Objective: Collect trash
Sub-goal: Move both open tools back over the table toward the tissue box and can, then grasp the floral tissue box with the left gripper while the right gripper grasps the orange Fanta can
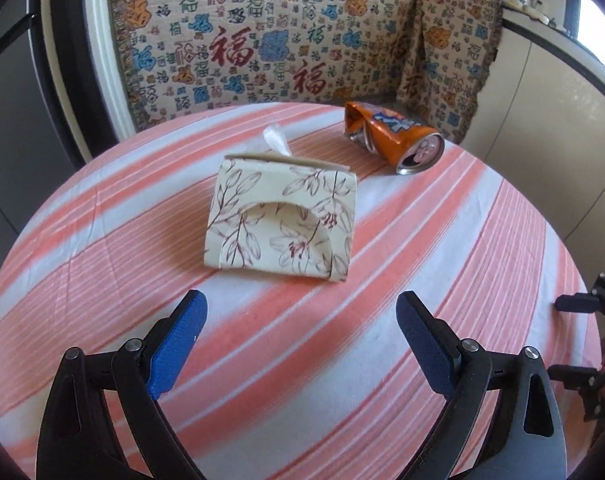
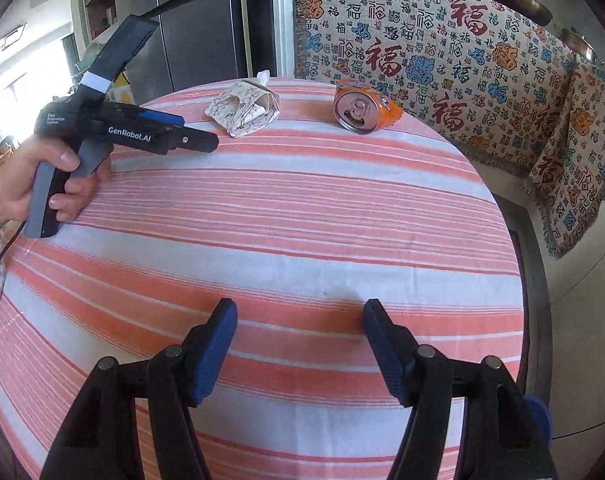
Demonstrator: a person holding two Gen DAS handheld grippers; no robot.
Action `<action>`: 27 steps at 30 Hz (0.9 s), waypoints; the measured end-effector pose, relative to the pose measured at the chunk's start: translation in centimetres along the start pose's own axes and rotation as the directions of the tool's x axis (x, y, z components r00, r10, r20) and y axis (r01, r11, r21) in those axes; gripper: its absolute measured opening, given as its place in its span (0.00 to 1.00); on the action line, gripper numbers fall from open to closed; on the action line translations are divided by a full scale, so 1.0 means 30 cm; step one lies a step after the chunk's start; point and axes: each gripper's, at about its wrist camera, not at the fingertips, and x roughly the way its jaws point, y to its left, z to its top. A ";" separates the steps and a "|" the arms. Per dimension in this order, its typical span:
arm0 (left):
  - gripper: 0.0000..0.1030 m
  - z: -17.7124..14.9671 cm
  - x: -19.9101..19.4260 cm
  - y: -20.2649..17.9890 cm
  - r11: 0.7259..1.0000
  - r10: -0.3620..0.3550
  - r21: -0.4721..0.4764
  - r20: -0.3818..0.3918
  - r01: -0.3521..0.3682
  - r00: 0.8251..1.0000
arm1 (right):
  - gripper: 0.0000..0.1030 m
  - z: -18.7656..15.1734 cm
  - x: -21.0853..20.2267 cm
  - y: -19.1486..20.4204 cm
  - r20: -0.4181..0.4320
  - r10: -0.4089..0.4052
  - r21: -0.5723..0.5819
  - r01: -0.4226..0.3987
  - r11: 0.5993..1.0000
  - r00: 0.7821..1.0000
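Two pieces of trash lie on the round striped tabletop [image 1: 422, 264]: a crushed orange can [image 1: 390, 140] and a flattened floral tissue box [image 1: 280, 224] with a wisp of tissue sticking out of its top. Both sit toward the far side of the tabletop, the box to the left, the can to the right and slightly farther back; near each other, not touching. Left hand-held gripper [image 1: 300, 308]: jaws wide apart, nothing between them, aimed down at the near face of the box, just short of it. Right hand-held gripper [image 2: 299, 318]: jaws parted, empty, over bare cloth, well apart from both items. Right wrist view also shows a person's hand [image 2: 42, 184] holding the left tool beside the box. Judged step: approach, nothing collected yet. No bin or bag in either view, so the drop-off point cannot be told. Next move likely calls for advancing the left jaws to straddle the box, or bringing the right tool forward to the can. Can lies on its side, long axis running from the crumpled end at far left to the open top at near right in the left view; in the right view that top faces the camera. Box leans, cut-out face toward the left camera.
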 end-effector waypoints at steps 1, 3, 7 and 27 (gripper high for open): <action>0.93 0.015 -0.001 -0.001 1.000 -0.016 0.013 0.010 0.015 1.000 | 0.66 0.003 0.002 0.001 0.003 -0.001 0.001 0.001 1.000 1.000; 0.93 0.049 0.012 0.000 0.999 -0.033 0.027 0.018 0.032 0.999 | 0.66 0.006 0.004 0.003 0.007 -0.002 0.001 0.002 1.000 1.000; 0.93 0.108 0.062 0.033 1.000 0.002 0.029 0.015 -0.002 1.000 | 0.66 0.013 0.010 0.011 0.011 0.000 -0.006 0.000 1.000 1.000; 0.80 -0.047 -0.056 0.003 0.986 0.067 -0.150 -0.022 -0.069 0.998 | 0.64 0.047 0.024 -0.131 0.010 0.011 0.175 -0.012 0.984 1.000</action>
